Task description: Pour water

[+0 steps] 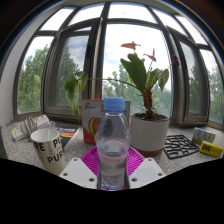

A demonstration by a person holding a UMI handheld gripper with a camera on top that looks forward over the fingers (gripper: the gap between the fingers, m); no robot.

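A clear plastic water bottle with a pale blue screw cap is standing upright between the two fingers of the claw, its ribbed, slightly waisted body catching the daylight. The magenta pads are showing on both sides of the bottle's lower half, and the white finger shells are sitting close against it, but whether the claw is pinching the bottle or merely flanking it is not something I can tell.

Just beyond the claw's left finger, a white paper cup with dark lettering is standing upright on the bench, its round mouth open. Behind the bottle, a printed carton is partly showing. Further back, a leafy green plant with red spathes is growing from a smooth, cream-coloured round pot. To the right of the pot, a black grid-patterned mat is lying flat, with a yellow box near it. A bay of dark-framed windows is curving behind everything, with green trees outside.
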